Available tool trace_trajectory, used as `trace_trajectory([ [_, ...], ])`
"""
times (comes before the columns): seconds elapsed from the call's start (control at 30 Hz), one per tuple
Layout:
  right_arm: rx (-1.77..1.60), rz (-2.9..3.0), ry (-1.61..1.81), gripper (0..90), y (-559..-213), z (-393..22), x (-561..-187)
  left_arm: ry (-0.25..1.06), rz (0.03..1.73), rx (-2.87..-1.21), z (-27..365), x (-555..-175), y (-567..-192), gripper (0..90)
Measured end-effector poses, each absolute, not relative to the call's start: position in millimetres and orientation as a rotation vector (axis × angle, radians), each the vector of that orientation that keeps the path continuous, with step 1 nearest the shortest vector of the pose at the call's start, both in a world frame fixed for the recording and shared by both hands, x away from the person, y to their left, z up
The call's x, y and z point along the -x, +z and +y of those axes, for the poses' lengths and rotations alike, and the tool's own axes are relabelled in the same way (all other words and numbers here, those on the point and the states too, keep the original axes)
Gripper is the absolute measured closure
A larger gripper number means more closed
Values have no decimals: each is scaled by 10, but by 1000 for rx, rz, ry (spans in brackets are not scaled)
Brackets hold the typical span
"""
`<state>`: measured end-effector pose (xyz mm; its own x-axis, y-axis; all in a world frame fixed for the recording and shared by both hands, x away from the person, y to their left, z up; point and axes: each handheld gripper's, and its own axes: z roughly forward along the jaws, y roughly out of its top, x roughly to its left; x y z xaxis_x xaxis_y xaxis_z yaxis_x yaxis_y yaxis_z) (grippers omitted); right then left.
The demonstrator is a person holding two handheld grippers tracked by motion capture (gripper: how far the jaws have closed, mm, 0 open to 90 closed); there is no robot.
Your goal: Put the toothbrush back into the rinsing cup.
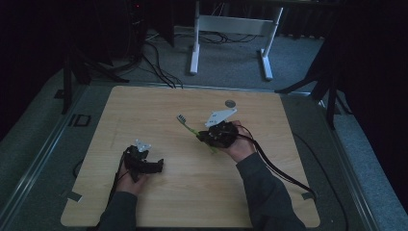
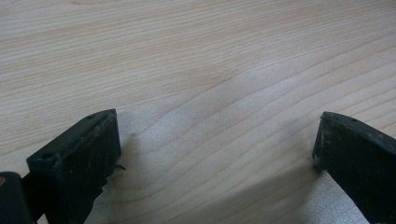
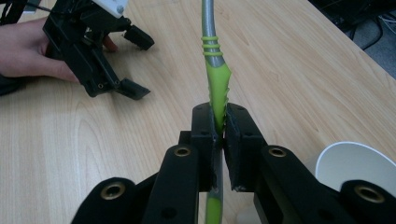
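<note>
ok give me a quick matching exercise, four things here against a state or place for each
Things:
1. left gripper
2. right gripper
3. toothbrush
4. white cup

States or places:
A. green and grey, clamped by its handle
B. jaws wide apart over bare wood
C. at the lower right of the right gripper view, beside the jaws
D. jaws shut on a handle

Pairs: 1-B, 2-D, 3-A, 4-C
</note>
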<state>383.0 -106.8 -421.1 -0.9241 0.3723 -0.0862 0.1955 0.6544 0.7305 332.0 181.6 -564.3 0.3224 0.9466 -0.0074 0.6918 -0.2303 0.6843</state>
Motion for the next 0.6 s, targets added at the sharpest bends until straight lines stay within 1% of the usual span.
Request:
trace_trajectory([
  [0.6,-501,2583,1188,823,-4144,-1132,-3869,562,1439,-2003,1815,-3320,-5644,18],
])
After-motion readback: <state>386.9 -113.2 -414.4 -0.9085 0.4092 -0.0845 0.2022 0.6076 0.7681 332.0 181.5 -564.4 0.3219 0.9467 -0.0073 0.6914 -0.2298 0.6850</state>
